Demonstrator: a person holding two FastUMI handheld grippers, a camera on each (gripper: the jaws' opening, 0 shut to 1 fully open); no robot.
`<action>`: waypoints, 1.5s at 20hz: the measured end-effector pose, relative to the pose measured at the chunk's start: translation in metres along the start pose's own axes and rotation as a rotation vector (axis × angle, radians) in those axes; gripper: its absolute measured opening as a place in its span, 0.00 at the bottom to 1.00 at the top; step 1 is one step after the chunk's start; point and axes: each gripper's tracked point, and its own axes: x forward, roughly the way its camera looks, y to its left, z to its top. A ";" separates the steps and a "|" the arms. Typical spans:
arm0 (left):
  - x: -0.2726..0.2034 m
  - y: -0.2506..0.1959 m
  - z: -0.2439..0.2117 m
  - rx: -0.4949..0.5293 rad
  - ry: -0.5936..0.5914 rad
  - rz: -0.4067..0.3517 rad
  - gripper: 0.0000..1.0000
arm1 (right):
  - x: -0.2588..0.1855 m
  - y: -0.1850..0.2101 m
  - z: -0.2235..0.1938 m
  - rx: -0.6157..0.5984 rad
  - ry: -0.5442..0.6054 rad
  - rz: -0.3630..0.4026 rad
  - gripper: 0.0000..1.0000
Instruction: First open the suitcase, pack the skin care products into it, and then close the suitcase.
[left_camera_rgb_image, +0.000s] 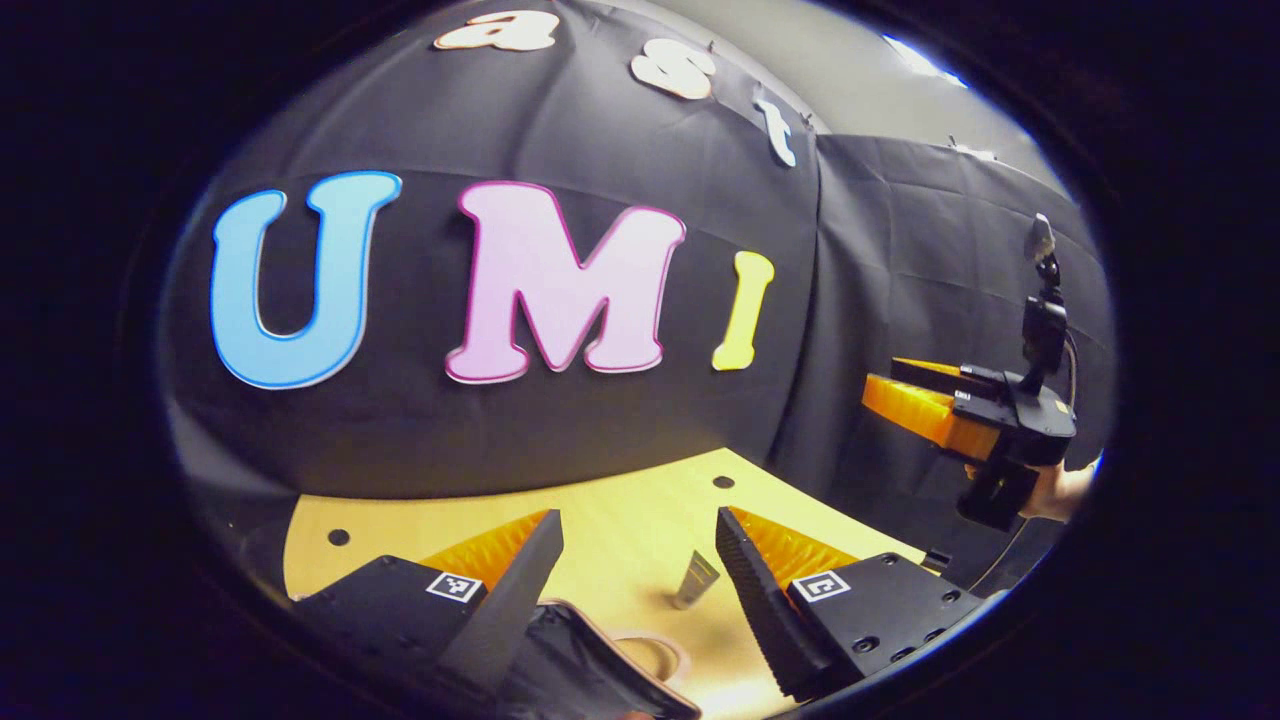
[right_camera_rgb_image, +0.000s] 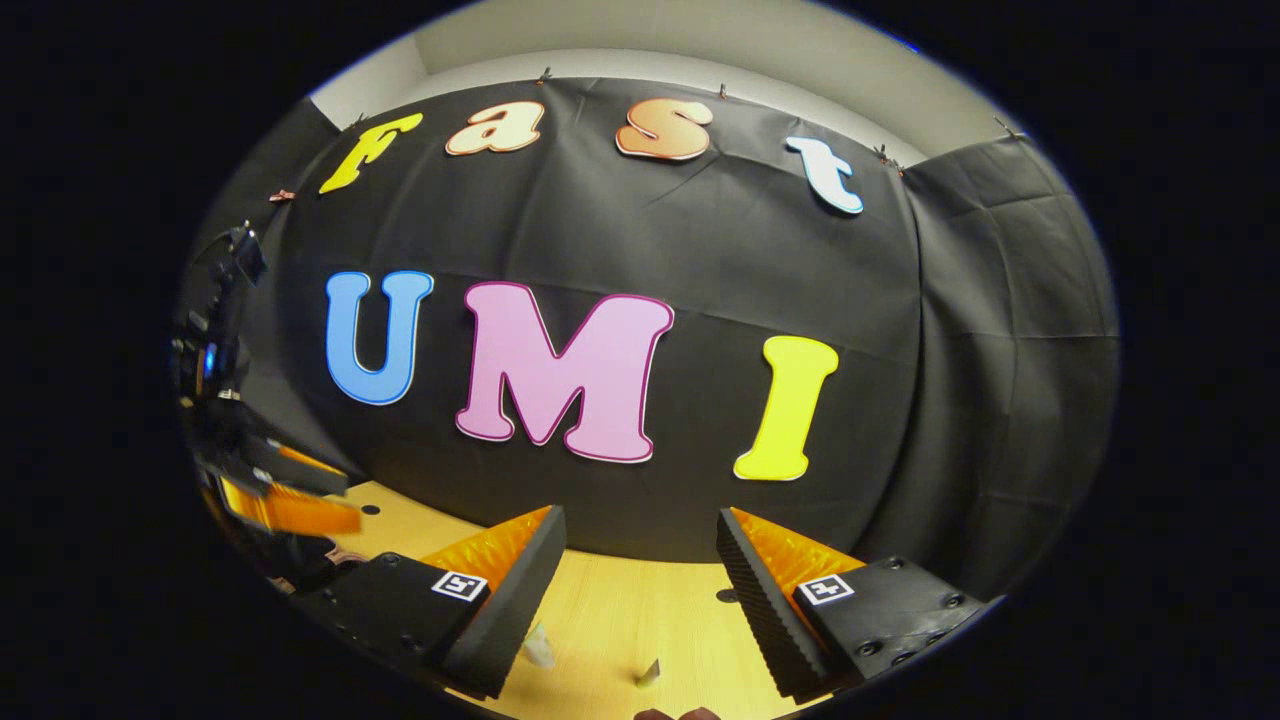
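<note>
Nearest in the left gripper view, the left claw (left_camera_rgb_image: 640, 560) is spread wide with nothing between its fingers, held above the counter (left_camera_rgb_image: 620, 520). Just below and between those fingers, a dark soft-sided case with a pale trimmed edge and a looped handle, judged to be the suitcase (left_camera_rgb_image: 590, 660), lies at the near edge of the counter; whether it is open or closed cannot be told from the part shown. Just beyond it, near the right-hand finger, a small skin care tube (left_camera_rgb_image: 695, 580) is seen lying on the bare wood, outside the case.

In the right gripper view, the right claw (right_camera_rgb_image: 640, 570) is likewise spread and empty, and two small pale items (right_camera_rgb_image: 540, 648) are glimpsed on the counter beneath it, too small to be identified.

Farther off in the left gripper view, the right claw is seen raised well above the counter, held by a hand (left_camera_rgb_image: 1065, 492).

The task is judged to be at an early stage: packing is not yet done, and closing remains.
</note>
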 end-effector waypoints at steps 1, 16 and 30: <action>0.017 -0.012 -0.014 -0.011 0.044 -0.019 0.97 | 0.000 -0.003 -0.008 0.015 0.015 0.006 0.96; 0.206 -0.014 -0.229 -0.168 0.547 0.103 0.95 | 0.043 -0.033 -0.176 0.059 0.276 0.116 0.97; 0.113 -0.017 -0.149 -0.199 0.474 0.075 0.43 | 0.041 0.006 -0.408 0.238 0.887 0.177 0.74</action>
